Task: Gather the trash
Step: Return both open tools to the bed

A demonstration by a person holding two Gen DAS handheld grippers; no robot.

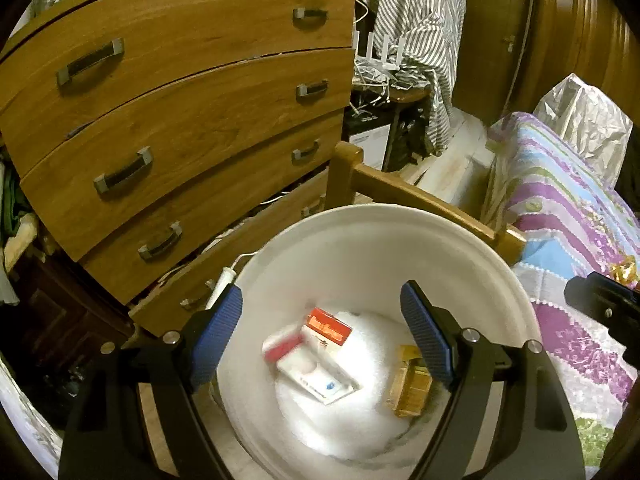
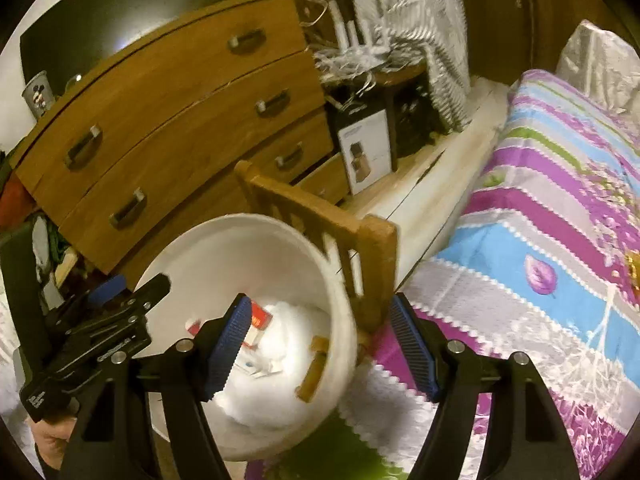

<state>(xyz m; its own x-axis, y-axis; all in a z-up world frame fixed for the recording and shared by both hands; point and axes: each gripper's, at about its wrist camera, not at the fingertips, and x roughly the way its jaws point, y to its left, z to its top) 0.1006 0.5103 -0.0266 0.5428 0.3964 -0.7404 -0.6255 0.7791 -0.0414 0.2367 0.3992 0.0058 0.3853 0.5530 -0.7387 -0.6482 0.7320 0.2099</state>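
A white round bin stands between the dresser and the bed; it also shows in the right wrist view. Inside lie a red and white carton, a white box and a gold pack. My left gripper is open and empty, right over the bin's mouth. My right gripper is open and empty, straddling the bin's right rim next to the bed. A small gold wrapper lies on the bedspread; it also shows in the right wrist view.
A wooden dresser with several drawers stands left; its bottom drawer is partly open. A wooden bed footboard runs behind the bin. The striped bedspread fills the right. A cluttered side table and hanging striped shirt are behind.
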